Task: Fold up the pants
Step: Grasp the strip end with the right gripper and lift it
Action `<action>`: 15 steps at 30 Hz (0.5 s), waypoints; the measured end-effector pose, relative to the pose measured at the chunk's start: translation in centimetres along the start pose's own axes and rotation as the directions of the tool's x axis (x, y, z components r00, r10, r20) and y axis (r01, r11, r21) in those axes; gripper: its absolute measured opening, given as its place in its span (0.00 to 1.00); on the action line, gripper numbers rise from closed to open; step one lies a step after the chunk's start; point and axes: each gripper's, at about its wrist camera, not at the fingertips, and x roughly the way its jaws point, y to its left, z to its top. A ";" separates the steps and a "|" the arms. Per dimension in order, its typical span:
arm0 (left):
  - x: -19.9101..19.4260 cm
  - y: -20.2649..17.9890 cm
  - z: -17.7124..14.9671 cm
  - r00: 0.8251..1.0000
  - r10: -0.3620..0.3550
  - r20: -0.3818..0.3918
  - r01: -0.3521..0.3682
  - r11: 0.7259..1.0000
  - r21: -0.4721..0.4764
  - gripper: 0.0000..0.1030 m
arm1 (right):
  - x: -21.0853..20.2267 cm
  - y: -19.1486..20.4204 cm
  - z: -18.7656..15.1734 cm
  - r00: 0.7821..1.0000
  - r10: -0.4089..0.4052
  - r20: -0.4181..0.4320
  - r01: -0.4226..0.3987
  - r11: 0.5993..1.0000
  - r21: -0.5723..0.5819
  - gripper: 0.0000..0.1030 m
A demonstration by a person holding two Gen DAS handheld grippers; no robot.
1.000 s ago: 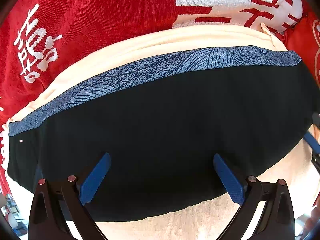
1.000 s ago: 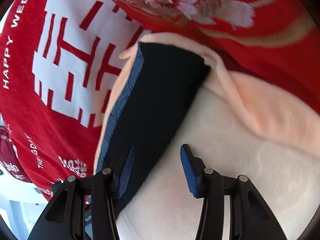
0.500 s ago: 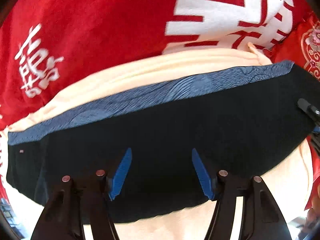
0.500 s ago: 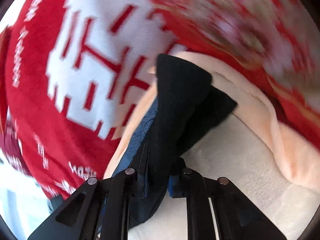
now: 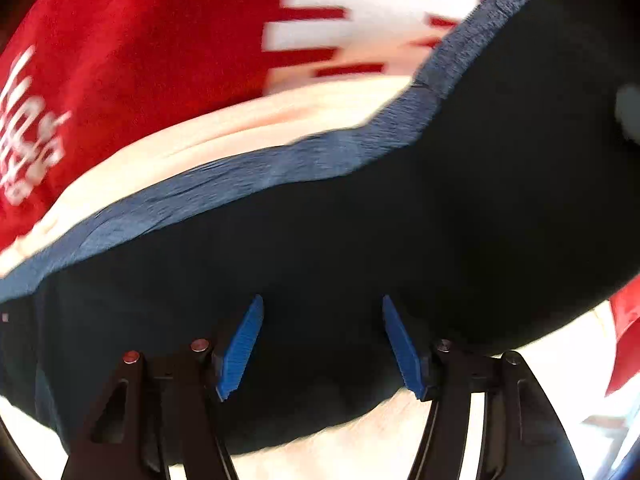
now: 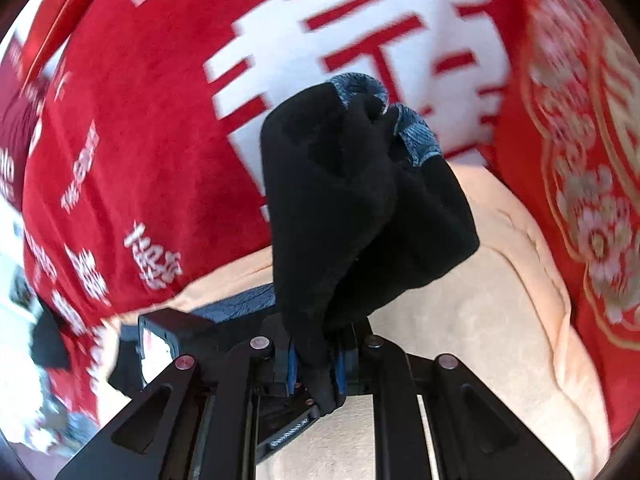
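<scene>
Black pants [image 5: 360, 240] with a blue patterned waistband [image 5: 248, 184], one end raised.

We see the pants as dark, nearly black cloth edged along one long side by a speckled blue band with a fine leaf-like print. In the left wrist view most of the cloth lies spread flat on a pale peach blanket [image 5: 240, 128], the blue band running along its far edge, then climbing steeply toward the upper right where the fabric lifts off the surface. In the right wrist view we see that raised end [image 6: 352, 208] bunched and folded over on itself, standing up in a dark hump, with two bits of the blue band showing at its top.
</scene>
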 end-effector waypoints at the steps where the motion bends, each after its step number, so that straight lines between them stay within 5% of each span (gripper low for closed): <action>1: -0.9 1.3 -0.2 1.000 0.000 0.013 0.000 1.000 -0.018 0.68 | 0.1 1.7 -0.1 1.000 -0.027 -0.008 0.027 0.998 -0.053 0.15; 3: -2.6 4.4 -0.7 0.999 0.031 0.041 -0.029 0.999 -0.043 0.80 | 0.4 4.5 -0.4 0.997 -0.072 -0.021 0.068 0.989 -0.132 0.15; 10: -6.4 18.0 -2.8 0.981 0.190 0.037 -0.181 0.968 -0.175 0.80 | 5.7 14.7 -6.0 0.981 -0.176 -0.079 0.131 0.911 -0.392 0.24; 15: -5.9 25.2 -4.9 0.961 0.276 -0.033 -0.276 0.934 -0.225 0.80 | 14.7 20.0 -14.8 0.917 -0.374 -0.138 0.209 0.745 -0.634 0.38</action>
